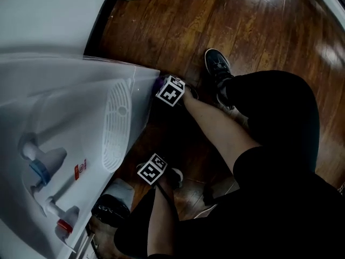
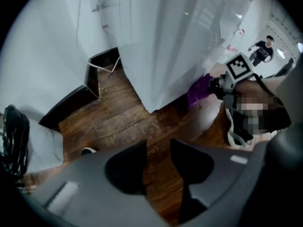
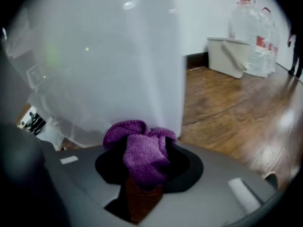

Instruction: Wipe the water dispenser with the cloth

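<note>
The white water dispenser [image 1: 64, 117] fills the left of the head view, its taps toward me. My right gripper [image 3: 142, 162] is shut on a bunched purple cloth [image 3: 139, 148], which lies against the dispenser's side panel [image 3: 104, 56] near its corner edge. The head view shows that gripper's marker cube [image 1: 171, 90] with a bit of cloth [image 1: 160, 82] touching the panel. From the left gripper view the cloth [image 2: 199, 90] is pressed low on the dispenser [image 2: 161, 41]. My left gripper [image 2: 158, 148] hangs over the wood floor with a narrow gap and nothing between its jaws; its cube [image 1: 152, 169] is beside the dispenser's base.
A white bin [image 3: 232, 53] and large water bottles [image 3: 253, 32] stand by the far wall. A shoe [image 1: 218, 66] is planted on the floor near the dispenser. A dark bundle [image 1: 110, 209] sits at the dispenser's front foot. A person [image 2: 262, 48] stands far off.
</note>
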`<move>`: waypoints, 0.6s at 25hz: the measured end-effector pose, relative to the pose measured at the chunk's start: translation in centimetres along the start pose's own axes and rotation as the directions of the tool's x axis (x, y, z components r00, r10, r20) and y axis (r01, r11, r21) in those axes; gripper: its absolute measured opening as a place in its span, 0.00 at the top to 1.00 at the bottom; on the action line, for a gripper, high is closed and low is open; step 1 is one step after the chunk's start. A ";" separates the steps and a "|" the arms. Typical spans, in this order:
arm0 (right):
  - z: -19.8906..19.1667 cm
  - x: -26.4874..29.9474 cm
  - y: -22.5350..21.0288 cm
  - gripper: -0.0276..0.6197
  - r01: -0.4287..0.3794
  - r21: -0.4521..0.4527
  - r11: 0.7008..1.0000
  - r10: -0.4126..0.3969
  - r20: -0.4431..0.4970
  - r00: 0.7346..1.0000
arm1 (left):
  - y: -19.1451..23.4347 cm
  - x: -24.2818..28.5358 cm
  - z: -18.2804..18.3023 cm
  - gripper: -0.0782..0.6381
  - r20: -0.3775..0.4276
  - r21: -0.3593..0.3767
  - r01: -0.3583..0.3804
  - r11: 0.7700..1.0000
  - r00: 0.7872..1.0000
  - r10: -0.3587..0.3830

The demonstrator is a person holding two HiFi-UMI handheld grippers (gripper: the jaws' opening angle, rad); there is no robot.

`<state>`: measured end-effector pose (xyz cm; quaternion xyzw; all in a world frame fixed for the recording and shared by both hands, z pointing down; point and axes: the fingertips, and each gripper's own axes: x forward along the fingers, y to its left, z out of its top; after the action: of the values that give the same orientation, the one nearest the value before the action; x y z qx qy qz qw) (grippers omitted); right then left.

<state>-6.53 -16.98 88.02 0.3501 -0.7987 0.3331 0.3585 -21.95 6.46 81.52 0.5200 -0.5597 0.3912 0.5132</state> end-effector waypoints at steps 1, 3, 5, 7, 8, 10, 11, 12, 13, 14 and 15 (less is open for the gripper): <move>0.6 -0.5 -2.4 0.72 0.041 0.019 0.999 -0.041 0.009 0.999 | -0.9 0.2 0.4 0.64 0.001 0.016 0.013 1.000 1.000 -0.013; 0.9 -1.1 -5.3 0.72 0.092 0.068 0.993 -0.094 0.029 0.995 | -2.5 0.3 1.0 0.64 0.002 0.048 0.039 0.998 0.999 -0.039; 0.7 -1.1 -5.3 0.72 0.085 0.104 0.991 -0.090 0.043 0.995 | -3.6 0.3 1.7 0.64 0.013 0.057 0.056 0.997 0.998 -0.057; 0.3 -0.9 -2.6 0.72 0.040 0.058 0.998 -0.041 0.027 0.999 | -3.8 0.0 2.2 0.64 0.033 0.041 0.058 0.997 0.998 -0.060; -0.2 -0.6 -0.2 0.72 -0.002 0.021 1.000 0.002 0.012 1.000 | -3.6 -0.2 2.2 0.64 0.040 0.032 0.054 0.998 0.998 -0.056; -1.4 0.2 5.8 0.72 -0.111 -0.042 0.993 0.111 -0.020 0.994 | -2.7 -0.9 1.8 0.64 0.047 0.012 0.042 0.999 0.998 -0.042; -1.8 0.3 8.9 0.72 -0.159 -0.078 0.984 0.157 -0.033 0.987 | -2.0 -1.4 1.6 0.64 0.050 -0.004 0.034 0.999 0.998 -0.034; -2.1 0.2 12.1 0.72 -0.202 -0.112 0.973 0.198 -0.043 0.979 | -1.3 -2.0 1.4 0.64 0.055 -0.025 0.026 0.999 0.998 -0.025; -2.5 0.0 15.3 0.72 -0.247 -0.134 0.960 0.242 -0.051 0.969 | -0.4 -2.9 1.1 0.64 0.063 -0.049 0.015 0.999 0.998 -0.012; -2.9 -0.3 18.4 0.73 -0.290 -0.137 0.947 0.285 -0.055 0.957 | 0.6 -3.8 0.7 0.64 0.071 -0.075 0.004 0.997 0.997 0.002; -3.2 -0.5 21.1 0.72 -0.327 -0.121 0.937 0.322 -0.055 0.945 | 1.5 -4.9 0.2 0.64 0.080 -0.102 -0.006 0.995 0.997 0.015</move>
<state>-22.04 -3.07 83.37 0.1839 -0.8590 0.3414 0.3344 -23.81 7.33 76.84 0.5054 -0.6018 0.3435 0.5142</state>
